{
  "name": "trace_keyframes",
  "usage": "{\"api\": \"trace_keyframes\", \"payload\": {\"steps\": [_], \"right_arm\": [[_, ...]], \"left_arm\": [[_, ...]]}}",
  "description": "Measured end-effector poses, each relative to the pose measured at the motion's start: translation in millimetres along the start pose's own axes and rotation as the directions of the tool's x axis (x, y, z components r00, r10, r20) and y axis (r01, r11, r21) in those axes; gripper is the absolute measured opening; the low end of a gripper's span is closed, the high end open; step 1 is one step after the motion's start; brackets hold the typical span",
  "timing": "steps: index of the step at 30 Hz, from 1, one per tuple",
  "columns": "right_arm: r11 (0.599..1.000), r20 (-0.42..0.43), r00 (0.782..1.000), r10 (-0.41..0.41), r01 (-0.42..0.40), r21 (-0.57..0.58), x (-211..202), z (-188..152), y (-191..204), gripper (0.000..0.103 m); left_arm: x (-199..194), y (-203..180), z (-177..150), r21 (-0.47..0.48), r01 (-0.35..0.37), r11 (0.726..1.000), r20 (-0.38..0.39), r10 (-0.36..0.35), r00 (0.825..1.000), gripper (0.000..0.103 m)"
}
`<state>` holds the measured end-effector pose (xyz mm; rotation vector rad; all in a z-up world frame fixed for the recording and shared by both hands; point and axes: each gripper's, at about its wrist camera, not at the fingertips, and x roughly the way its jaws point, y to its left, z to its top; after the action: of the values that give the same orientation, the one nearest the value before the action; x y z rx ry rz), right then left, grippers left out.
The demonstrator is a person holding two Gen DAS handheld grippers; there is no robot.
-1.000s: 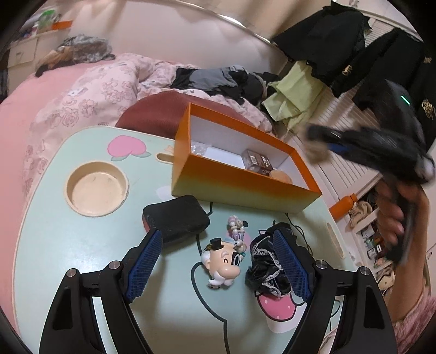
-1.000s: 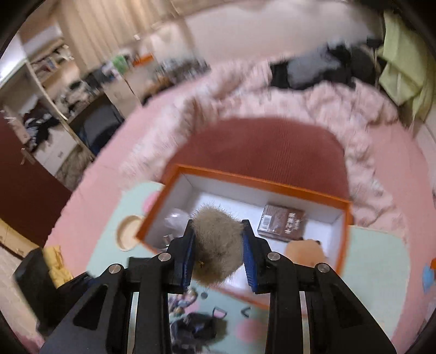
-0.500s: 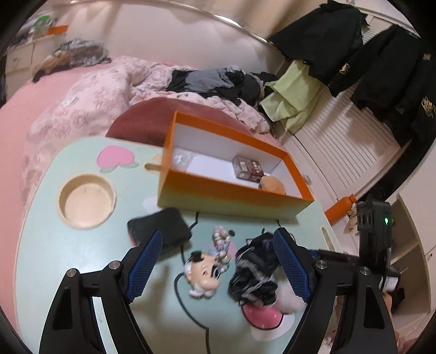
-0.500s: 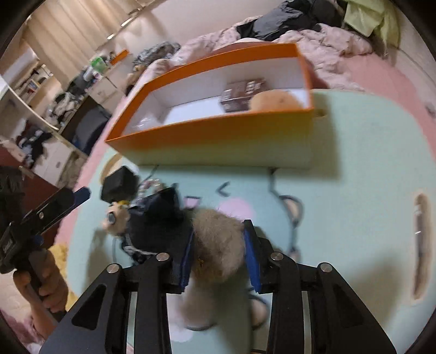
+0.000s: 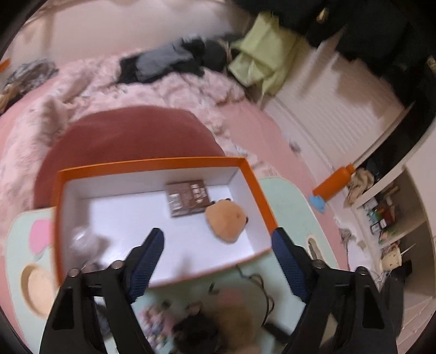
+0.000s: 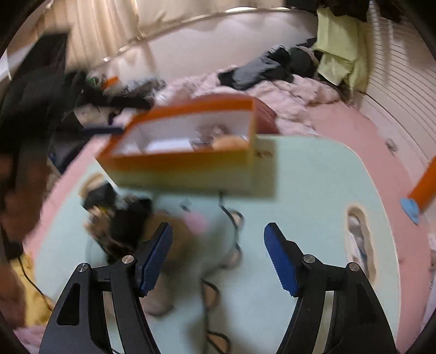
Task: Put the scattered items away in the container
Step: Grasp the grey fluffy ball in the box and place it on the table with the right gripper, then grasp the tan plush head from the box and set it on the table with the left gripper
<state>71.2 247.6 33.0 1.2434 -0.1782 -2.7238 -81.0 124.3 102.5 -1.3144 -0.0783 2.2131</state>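
left gripper (image 5: pixel 218 261) spread, empty, over orange box (image 5: pixel 256 185) | right gripper (image 6: pixel 218 256) spread, empty, above counter (image 6: pixel 313 190) | blurred fur pom-pom (image 6: pixel 177 245) and black tangle (image 6: pixel 128 220) lay unboxed, likely next pick

I saw a mint-green table (image 6: pixel 313 190) near me, a pink quilted bed (image 5: pixel 169 89) beyond it strewn with dark clothes (image 5: pixel 169 60), white slatted doors (image 5: pixel 335 109) at right, and pale curtains (image 6: pixel 103 19) far left.
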Motion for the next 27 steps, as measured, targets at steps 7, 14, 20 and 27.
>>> {"api": "trace_keyframes", "payload": {"steps": [7, 14, 20, 27], "right_arm": [[0.996, -0.021, 0.997, -0.075, 0.074, -0.043, 10, -20, 4, 0.070], [0.998, -0.017, 0.998, -0.057, 0.056, -0.041, 11, -20, -2, 0.070], [0.998, -0.013, 0.999, -0.052, 0.052, -0.037, 10, -19, -3, 0.070], [0.997, -0.015, 0.998, -0.063, 0.062, -0.044, 10, -19, -2, 0.070]], "left_arm": [[81, -7, 10, -0.051, -0.072, 0.996, -0.150, 0.064, 0.987, 0.045], [90, -1, 2, -0.078, 0.015, 0.997, -0.177, -0.028, 0.984, 0.033], [35, 16, 1, -0.121, 0.162, 0.979, -0.010, -0.164, 0.986, 0.026], [-93, 38, -33, -0.071, 0.176, 0.982, 0.213, -0.157, 0.964, 0.027]]}}
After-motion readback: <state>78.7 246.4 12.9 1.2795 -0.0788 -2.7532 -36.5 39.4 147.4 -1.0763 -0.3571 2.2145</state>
